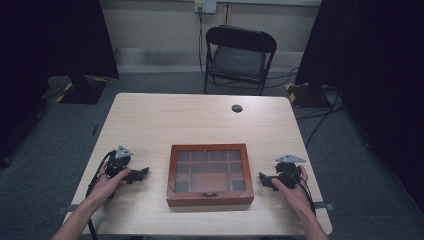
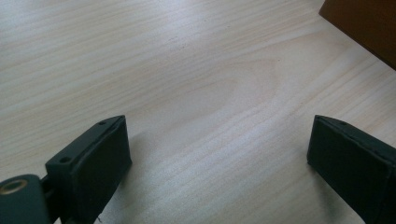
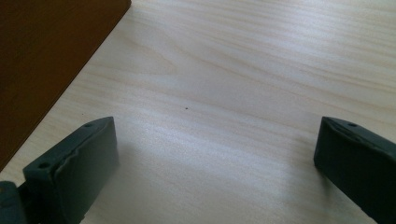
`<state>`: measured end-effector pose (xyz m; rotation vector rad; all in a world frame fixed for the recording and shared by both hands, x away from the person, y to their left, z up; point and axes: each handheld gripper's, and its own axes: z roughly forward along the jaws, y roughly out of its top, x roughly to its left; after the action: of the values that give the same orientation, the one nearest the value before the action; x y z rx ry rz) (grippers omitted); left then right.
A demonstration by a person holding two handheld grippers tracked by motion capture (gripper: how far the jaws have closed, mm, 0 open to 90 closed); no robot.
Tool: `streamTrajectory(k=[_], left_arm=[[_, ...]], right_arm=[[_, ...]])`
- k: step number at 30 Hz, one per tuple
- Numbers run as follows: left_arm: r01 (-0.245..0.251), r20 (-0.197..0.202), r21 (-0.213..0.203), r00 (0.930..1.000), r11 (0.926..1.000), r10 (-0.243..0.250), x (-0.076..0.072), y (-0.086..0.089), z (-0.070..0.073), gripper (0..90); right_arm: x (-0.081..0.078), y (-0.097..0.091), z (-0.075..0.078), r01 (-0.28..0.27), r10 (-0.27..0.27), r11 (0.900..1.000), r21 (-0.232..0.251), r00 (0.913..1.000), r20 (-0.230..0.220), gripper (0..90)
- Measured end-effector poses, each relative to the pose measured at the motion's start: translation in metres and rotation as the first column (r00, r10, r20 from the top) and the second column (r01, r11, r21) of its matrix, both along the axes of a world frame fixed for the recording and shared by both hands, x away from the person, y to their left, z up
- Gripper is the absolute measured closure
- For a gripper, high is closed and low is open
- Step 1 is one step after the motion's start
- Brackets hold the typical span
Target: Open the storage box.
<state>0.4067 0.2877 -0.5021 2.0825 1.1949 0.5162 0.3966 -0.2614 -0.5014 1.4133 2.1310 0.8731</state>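
- Wooden box [image 1: 210,175], glass-lidded and partitioned, is being kept closed near the middle of the table's [image 1: 165,120] near edge, latch facing the person, presumably for easy reach.
- Left gripper [image 1: 136,175] is being held low beside the box's left side, jaws spread wide and empty.
- Right gripper [image 1: 266,180] is being held likewise at the right side, jaws wide, empty; a two-sided approach is judged likely.

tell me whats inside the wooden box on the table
Through the glass lid of the closed wooden box, divided compartments show, all dark; whether they hold anything cannot be told.
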Motion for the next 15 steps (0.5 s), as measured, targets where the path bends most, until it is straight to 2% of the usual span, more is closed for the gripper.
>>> streamTrajectory(k=[4, 5, 7, 9, 10, 11, 15], left_arm=[[-0.001, 0.0, 0.001, 1.0, 1.0, 0.001, 0.0, 0.0, 0.0, 4.9], [-0.004, 0.001, -0.007, 1.0, 1.0, 0.004, 0.0, 0.0, 0.0, 4.9], [0.001, 0.0, 0.0, 1.0, 1.0, -0.001, 0.0, 0.0, 0.0, 4.9], [-0.003, 0.002, -0.004, 1.0, 1.0, 0.003, 0.0, 0.0, 0.0, 4.9], [0.001, 0.0, 0.002, 1.0, 1.0, -0.001, 0.0, 0.0, 0.0, 4.9], [-0.004, 0.002, -0.005, 1.0, 1.0, 0.004, 0.0, 0.0, 0.0, 4.9], [-0.002, 0.0, -0.006, 1.0, 1.0, 0.002, 0.0, 0.0, 0.0, 4.6]], right_arm=[[0.001, 0.001, 0.002, 0.003, -0.003, 1.0, -0.006, 0.9999, -0.016, 0.6], [0.001, 0.001, 0.003, 0.008, -0.008, 0.9999, -0.009, 0.9996, -0.025, 4.8], [0.001, 0.001, 0.007, 0.015, -0.015, 0.9999, 0.002, 0.9998, -0.015, 19.3], [0.001, 0.001, 0.009, 0.021, -0.021, 0.9998, 0.003, 0.9994, -0.029, 15.1], [0.001, 0.001, 0.011, 0.006, -0.006, 0.9999, 0.011, 0.9993, -0.037, 16.3], [-0.001, 0.002, 0.014, -0.005, 0.005, 0.9999, 0.01, 0.9996, -0.027, 21.4], [-0.002, 0.004, 0.02, -0.019, 0.02, 0.9996, 0.023, 0.9996, -0.019, 24.2]])
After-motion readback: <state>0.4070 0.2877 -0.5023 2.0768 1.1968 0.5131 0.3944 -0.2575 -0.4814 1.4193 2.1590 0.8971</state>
